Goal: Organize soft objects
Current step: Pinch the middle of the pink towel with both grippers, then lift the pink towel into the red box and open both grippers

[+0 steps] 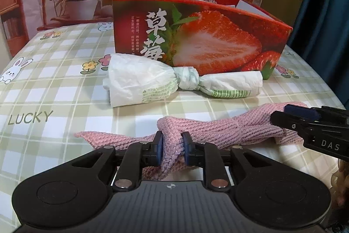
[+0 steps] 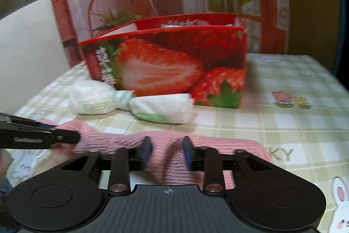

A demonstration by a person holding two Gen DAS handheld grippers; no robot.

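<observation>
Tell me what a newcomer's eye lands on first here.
The red strawberry box stands open at the back of the checked tablecloth. A knotted white plastic bag lies before it. Nearest, the left gripper and right gripper both have pink knitted cloth between them.

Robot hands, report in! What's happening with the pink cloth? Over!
Left gripper pinching pink knit cloth. Right gripper around another fold. Knotted plastic bag ahead, before strawberry box.

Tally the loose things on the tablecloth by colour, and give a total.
Pink: 1, the knitted cloth
White: 1, the knotted plastic bag
Red: 1, the strawberry box
Total: 3
</observation>
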